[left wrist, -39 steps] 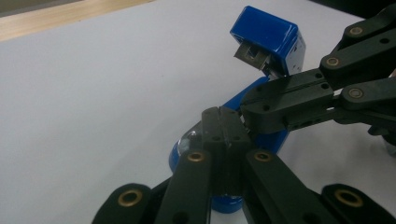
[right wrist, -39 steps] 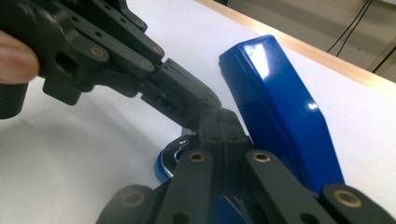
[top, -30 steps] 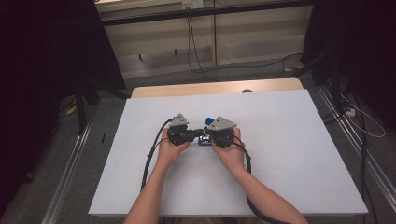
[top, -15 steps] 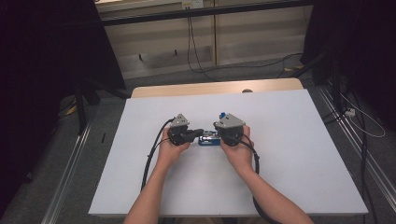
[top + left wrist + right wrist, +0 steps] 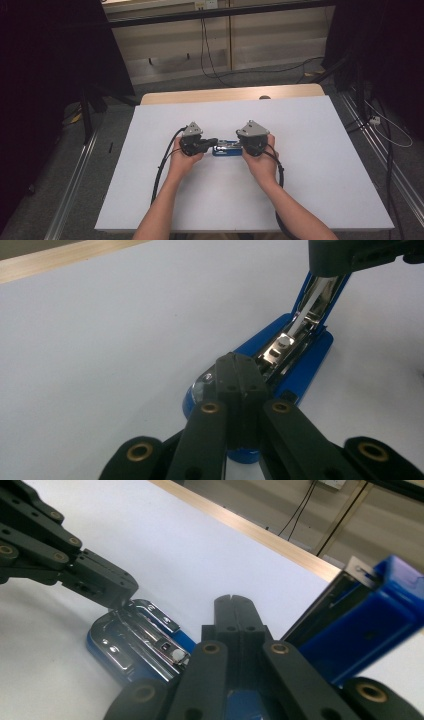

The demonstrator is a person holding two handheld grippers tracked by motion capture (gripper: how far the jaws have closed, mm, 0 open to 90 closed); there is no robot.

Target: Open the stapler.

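Observation:
A blue stapler (image 5: pixel 226 149) lies mid-table between my two grippers. My left gripper (image 5: pixel 214 142) is shut, and its closed tips (image 5: pixel 236 371) press down on the front end of the stapler's blue base (image 5: pixel 305 357), with nothing between the jaws. My right gripper (image 5: pixel 242 145) is also shut. In the right gripper view its closed tips (image 5: pixel 232 603) sit under the stapler's raised blue top (image 5: pixel 367 612). The top is swung up away from the base (image 5: pixel 131 642), baring the shiny metal magazine (image 5: pixel 314 299). The left gripper (image 5: pixel 107 586) rests on that base.
The white table (image 5: pixel 320 165) has bare surface all around the stapler. A wooden strip (image 5: pixel 200 95) runs along its far edge. Black cables (image 5: pixel 161 170) trail from both grippers toward the near edge. Metal rails (image 5: pixel 75 192) flank the table, with floor cables (image 5: pixel 385 125) at the right.
My right gripper has moved to the right and a little up, away from the left one, and the blue stapler now shows between them. The left gripper has stayed put.

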